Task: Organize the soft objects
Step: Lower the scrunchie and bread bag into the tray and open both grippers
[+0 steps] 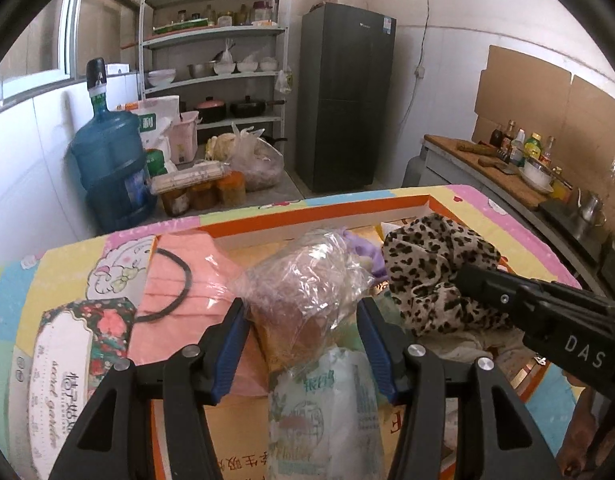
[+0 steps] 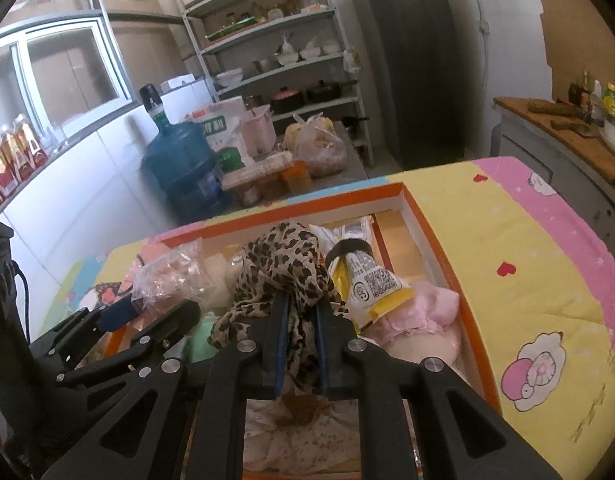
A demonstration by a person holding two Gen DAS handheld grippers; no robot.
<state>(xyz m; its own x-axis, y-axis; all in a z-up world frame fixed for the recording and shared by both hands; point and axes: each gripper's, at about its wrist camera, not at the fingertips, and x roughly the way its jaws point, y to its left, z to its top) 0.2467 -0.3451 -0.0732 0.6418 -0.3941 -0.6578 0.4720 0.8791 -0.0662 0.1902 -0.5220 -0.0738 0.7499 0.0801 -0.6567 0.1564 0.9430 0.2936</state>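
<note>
My right gripper (image 2: 301,334) has its fingers (image 2: 278,344) narrow, pinching the leopard-print scarf (image 2: 283,268), which bunches up just beyond the tips over the orange-rimmed box (image 2: 439,256). To their right a yellow packet (image 2: 367,280) leans on a pink soft bundle (image 2: 423,312). My left gripper (image 1: 303,340) has its fingers (image 1: 231,344) about half open, with a clear plastic bag (image 1: 307,280) standing between them; I cannot tell whether the pads press it. A white printed pouch (image 1: 323,408) lies below. Left of those fingers, pink cloth (image 1: 179,280) with a black hair band (image 1: 175,284) rests on the patterned bedspread (image 1: 67,264).
</note>
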